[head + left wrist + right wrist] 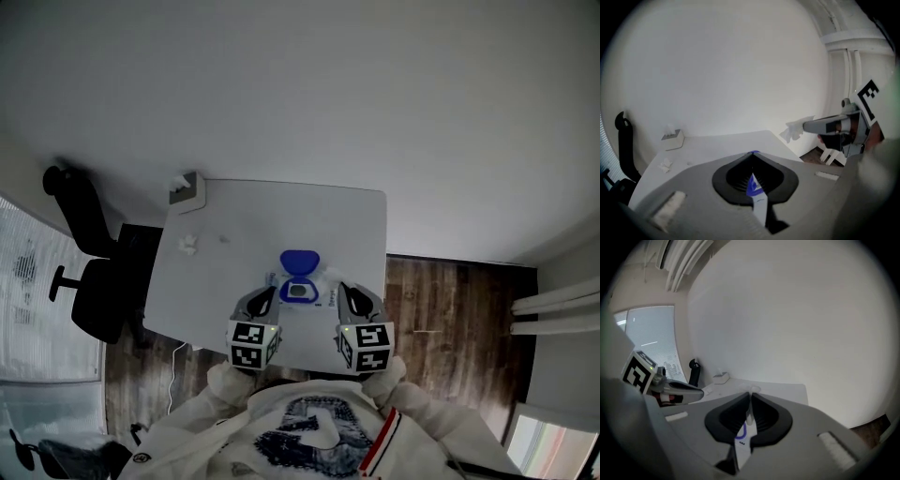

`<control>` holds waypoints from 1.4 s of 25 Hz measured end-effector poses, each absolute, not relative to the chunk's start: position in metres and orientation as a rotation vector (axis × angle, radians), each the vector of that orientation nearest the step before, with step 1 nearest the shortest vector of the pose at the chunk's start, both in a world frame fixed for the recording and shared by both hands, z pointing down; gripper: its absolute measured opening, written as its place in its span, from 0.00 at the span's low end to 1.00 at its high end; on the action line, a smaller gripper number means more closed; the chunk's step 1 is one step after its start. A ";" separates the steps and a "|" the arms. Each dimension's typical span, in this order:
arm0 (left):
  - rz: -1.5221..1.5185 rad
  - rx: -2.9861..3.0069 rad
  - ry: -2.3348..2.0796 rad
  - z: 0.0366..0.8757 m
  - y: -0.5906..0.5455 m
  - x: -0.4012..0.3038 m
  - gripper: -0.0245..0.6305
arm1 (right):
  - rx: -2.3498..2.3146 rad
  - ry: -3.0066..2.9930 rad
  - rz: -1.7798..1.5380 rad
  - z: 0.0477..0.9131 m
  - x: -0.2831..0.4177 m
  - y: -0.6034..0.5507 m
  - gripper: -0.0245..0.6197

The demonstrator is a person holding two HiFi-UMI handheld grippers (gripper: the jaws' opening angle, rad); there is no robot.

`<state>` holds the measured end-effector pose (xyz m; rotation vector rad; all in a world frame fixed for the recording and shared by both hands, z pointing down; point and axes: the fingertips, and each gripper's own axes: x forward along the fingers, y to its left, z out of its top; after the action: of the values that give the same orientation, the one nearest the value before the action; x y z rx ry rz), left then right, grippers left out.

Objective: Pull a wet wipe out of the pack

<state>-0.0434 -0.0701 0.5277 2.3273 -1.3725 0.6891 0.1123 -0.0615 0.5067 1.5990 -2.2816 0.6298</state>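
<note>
The wet wipe pack [300, 292] lies on the white table [356, 225] near its front edge, with its blue lid [299, 260] flipped open away from me. My right gripper [342, 286] is just right of the pack, shut on a white wet wipe [794, 129] that hangs crumpled from its tips. In the right gripper view the wipe [751, 389] shows as a thin white strip pinched between the jaws. My left gripper [271, 290] hovers at the pack's left side, shut with nothing between its tips [752, 153]. Part of the pack [755, 187] shows below, behind the jaws.
A white tissue box [187, 190] stands on the table's far left corner, with a crumpled tissue [188, 246] nearer. A black office chair [89, 262] is off the left edge. Wooden floor [450, 319] lies to the right of the table.
</note>
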 end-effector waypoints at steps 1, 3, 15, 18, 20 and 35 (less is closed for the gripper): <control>0.649 2.358 -1.380 0.516 -0.072 -0.044 0.04 | 1.606 -2.283 0.613 0.502 0.108 -0.061 0.06; 0.585 2.398 -1.392 0.498 -0.072 -0.047 0.04 | 1.624 -2.281 0.598 0.495 0.100 -0.058 0.06; 0.460 2.495 -1.322 0.469 -0.029 -0.098 0.04 | 1.776 -2.204 0.551 0.470 0.056 -0.003 0.06; 0.442 2.513 -1.298 0.469 -0.013 -0.108 0.04 | 1.816 -2.186 0.530 0.466 0.047 0.016 0.06; 0.434 2.536 -1.275 0.467 0.001 -0.111 0.04 | 1.847 -2.175 0.509 0.462 0.043 0.030 0.06; 0.388 2.601 -1.179 0.456 0.135 -0.153 0.04 | 2.002 -2.125 0.450 0.436 -0.005 0.170 0.06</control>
<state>-0.1530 0.1352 0.4563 2.6015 -1.1791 0.3881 -0.0051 0.1699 0.4361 2.0020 -2.1254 0.4501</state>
